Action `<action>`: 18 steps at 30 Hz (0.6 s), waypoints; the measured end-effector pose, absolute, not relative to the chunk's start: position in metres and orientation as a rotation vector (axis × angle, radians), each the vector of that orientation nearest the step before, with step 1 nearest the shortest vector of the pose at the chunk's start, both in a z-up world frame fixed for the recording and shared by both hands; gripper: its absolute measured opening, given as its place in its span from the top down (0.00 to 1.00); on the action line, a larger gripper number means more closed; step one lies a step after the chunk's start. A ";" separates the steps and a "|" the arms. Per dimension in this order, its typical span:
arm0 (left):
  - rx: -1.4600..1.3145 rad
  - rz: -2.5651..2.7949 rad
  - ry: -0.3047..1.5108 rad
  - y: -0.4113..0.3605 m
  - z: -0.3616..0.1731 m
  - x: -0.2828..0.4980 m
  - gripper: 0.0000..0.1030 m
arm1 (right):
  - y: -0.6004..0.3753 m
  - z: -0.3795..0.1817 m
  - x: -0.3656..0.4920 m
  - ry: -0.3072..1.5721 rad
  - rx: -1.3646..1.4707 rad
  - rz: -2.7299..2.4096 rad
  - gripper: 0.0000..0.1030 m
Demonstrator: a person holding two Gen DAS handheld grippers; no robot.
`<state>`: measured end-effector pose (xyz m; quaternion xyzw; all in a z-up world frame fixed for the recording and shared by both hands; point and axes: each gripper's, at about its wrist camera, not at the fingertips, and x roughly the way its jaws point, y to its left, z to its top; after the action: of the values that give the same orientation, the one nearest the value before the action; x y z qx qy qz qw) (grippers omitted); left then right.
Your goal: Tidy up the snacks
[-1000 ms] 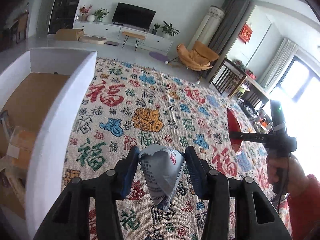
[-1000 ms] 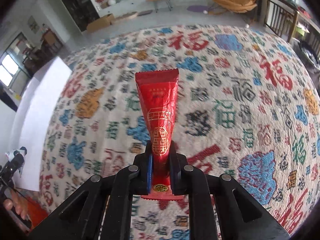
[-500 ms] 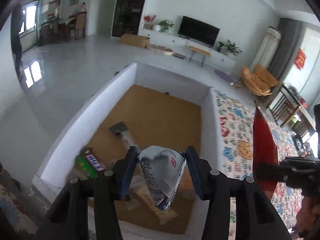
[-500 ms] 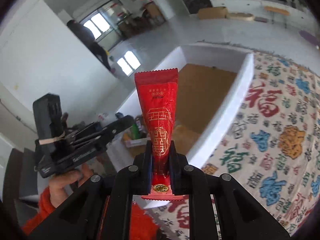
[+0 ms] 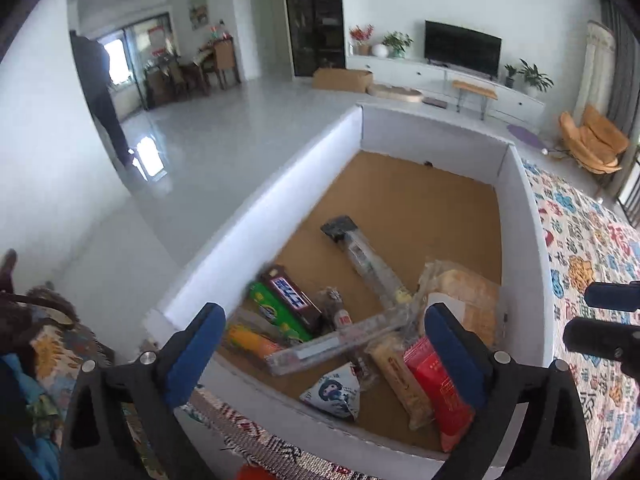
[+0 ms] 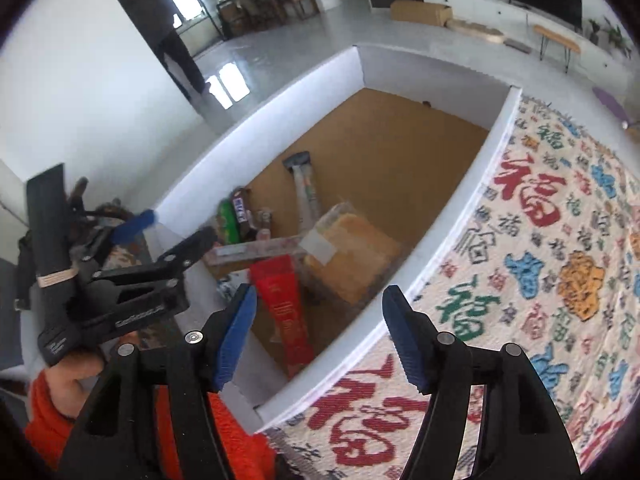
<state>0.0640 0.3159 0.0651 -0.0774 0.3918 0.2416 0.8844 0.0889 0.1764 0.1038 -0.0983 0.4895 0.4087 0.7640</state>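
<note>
I swung both grippers from the patterned cloth over to the white box (image 5: 520,216). The left gripper (image 5: 320,344) opened, dropping the grey-white packet (image 5: 334,394) inside; the right gripper (image 6: 320,332) opened, releasing the red packet (image 6: 286,308) there too.

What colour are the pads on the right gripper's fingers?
Blue pads, clearest in the right wrist view.

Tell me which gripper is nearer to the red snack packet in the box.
Right. The right gripper hangs open directly above the red snack packet, which shows between its fingers. The left gripper, also open, sits further left over the box's near corner.
</note>
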 end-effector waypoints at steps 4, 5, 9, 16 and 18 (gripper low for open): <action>-0.191 0.547 0.793 0.319 0.073 0.060 0.03 | 0.181 0.102 0.088 1.008 -0.290 0.852 0.26; -0.186 0.568 0.777 0.320 0.074 0.057 0.03 | 0.183 0.102 0.085 0.992 -0.308 0.843 0.25; -0.122 0.611 0.774 0.320 0.073 0.052 0.03 | 0.191 0.098 0.083 0.958 -0.369 0.818 0.25; -0.098 0.537 0.827 0.317 0.064 0.047 0.03 | 0.200 0.097 0.082 0.951 -0.403 0.784 0.22; -0.090 0.512 0.856 0.314 0.061 0.048 0.03 | 0.201 0.098 0.081 0.949 -0.407 0.775 0.22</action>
<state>0.0475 0.3141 0.0615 -0.0431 0.4105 0.2456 0.8771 0.0806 0.2011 0.0978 -0.1897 0.4420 0.3611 0.7989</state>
